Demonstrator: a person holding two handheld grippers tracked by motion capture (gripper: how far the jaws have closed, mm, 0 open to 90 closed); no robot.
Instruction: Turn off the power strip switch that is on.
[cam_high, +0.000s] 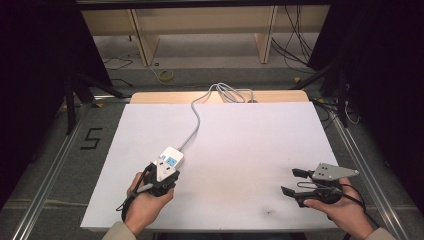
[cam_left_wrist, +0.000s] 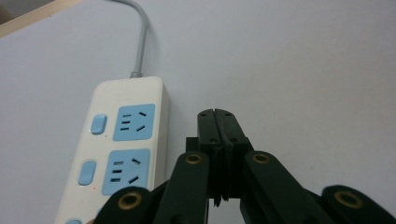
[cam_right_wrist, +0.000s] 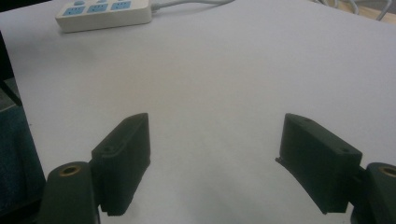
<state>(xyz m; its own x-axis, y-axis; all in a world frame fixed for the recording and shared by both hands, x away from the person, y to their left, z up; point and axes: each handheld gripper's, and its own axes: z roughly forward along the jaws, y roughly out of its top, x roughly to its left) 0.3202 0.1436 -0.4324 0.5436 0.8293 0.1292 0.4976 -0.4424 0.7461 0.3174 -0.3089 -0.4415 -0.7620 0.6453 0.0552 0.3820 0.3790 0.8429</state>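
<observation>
Lying on the white surface (cam_high: 240, 140), power strip (cam_left_wrist: 116, 154) just beside the clenched left hand-held gripper (cam_left_wrist: 218, 116). Hovering well apart at the surface's other side, right hand-held gripper (cam_right_wrist: 215, 154) released.

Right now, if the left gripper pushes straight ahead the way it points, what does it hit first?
Probably nothing: the left gripper, fingers shut, points over bare white board. The power strip lies just beside its line, though depth is unclear.

Left gripper (cam_left_wrist: 218, 114) jaws together; right gripper (cam_right_wrist: 215, 163) jaws apart.
</observation>
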